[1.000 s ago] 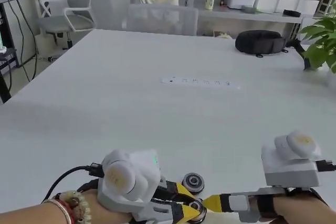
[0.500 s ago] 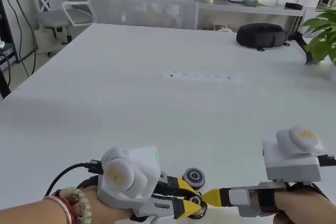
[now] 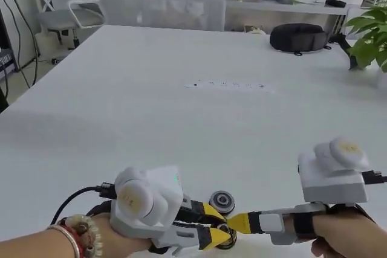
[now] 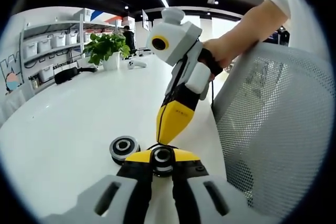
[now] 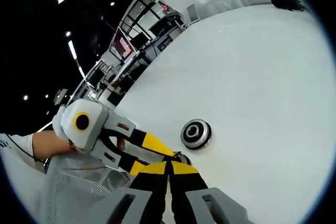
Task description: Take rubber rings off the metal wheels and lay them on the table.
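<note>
Unmoved, left gripper (image 3: 222,234) clamps wheel (image 4: 161,157), second wheel (image 4: 124,149) beside

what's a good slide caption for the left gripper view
Left tool clamps a metal wheel while the closed right tool touches its rim; a second wheel lies beside on the table.

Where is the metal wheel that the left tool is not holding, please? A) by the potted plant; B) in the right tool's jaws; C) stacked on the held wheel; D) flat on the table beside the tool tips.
D: the free wheel lies flat on the table, close beside the left tool, which clamps the other wheel.
</note>
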Demonstrator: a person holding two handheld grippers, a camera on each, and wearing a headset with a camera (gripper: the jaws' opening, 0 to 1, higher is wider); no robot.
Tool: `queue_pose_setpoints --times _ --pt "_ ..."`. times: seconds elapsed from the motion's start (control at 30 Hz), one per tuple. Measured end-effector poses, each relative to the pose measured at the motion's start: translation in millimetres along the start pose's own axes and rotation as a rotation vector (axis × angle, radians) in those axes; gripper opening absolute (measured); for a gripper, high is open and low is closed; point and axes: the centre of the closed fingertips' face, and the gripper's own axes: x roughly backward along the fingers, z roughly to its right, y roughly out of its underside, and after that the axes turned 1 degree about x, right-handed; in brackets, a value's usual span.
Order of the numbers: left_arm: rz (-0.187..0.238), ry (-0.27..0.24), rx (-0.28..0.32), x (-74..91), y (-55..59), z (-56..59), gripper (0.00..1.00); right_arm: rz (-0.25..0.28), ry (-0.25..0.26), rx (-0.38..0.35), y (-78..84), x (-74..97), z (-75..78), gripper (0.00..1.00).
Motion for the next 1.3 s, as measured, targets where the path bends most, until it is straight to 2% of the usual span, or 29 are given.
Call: queue_pose_setpoints --times 0.2,0.37,0.53,0.57,0.6,0.67,0.7,0.73,0.77,0.8,1.03,1.17,1.3 --pt "-0.052 0.014 -0.023 4.4 2.0 -2.0 0.08 -0.011 0.023 -0.012 2.2 3.7 11.2 0.0" --pt "-0.045 0.01 -0.022 4.8 2.9 -2.5 0.07 -0.005 0.012 -0.022 0.9 2.9 7.6 0.0" --pt "-0.036 0.012 -0.023 5.1 2.7 -1.9 0.07 -0.002 -0.017 0.01 -0.6 0.8 -2.7 0.0" --pt "-0.036 0.012 -0.024 4.9 2.9 -2.1 0.07 0.0 -0.029 0.012 -1.0 0.8 -4.6 0.0" --pt "-0.036 0.007 -0.018 4.9 3.1 -2.8 0.07 0.003 -0.063 0.011 -1.7 0.8 -11.1 0.0" --pt "-0.036 0.008 -0.017 4.9 3.2 -2.5 0.07 0.085 -0.153 -0.029 -18.3 3.9 -28.3 0.0" --pt "-0.037 0.001 -0.02 5.4 3.5 -4.0 0.07 0.015 -0.078 -0.054 -7.2 3.7 -18.2 0.0" --pt "-0.037 -0.001 -0.014 5.5 3.6 -4.6 0.07 0.056 -0.053 0.049 -13.7 1.1 -11.3 0.0" --pt "-0.035 0.001 -0.015 5.5 3.6 -4.5 0.07 0.037 -0.067 0.006 -11.3 0.8 -14.6 0.0" --pt "-0.033 0.001 -0.016 5.5 3.6 -4.3 0.07 0.042 -0.065 -0.005 -11.1 1.5 -14.9 0.0" --pt "-0.038 0.0 -0.006 5.2 3.7 -4.1 0.07 0.029 -0.011 -0.024 -7.2 2.6 1.1 0.0" --pt "-0.049 0.001 0.003 5.9 4.2 -3.9 0.07 0.021 -0.002 -0.027 -5.1 3.1 4.7 0.0" --pt "-0.07 0.008 0.067 9.4 4.9 -5.7 0.1 0.022 -0.001 -0.028 -4.7 3.4 3.7 0.0"
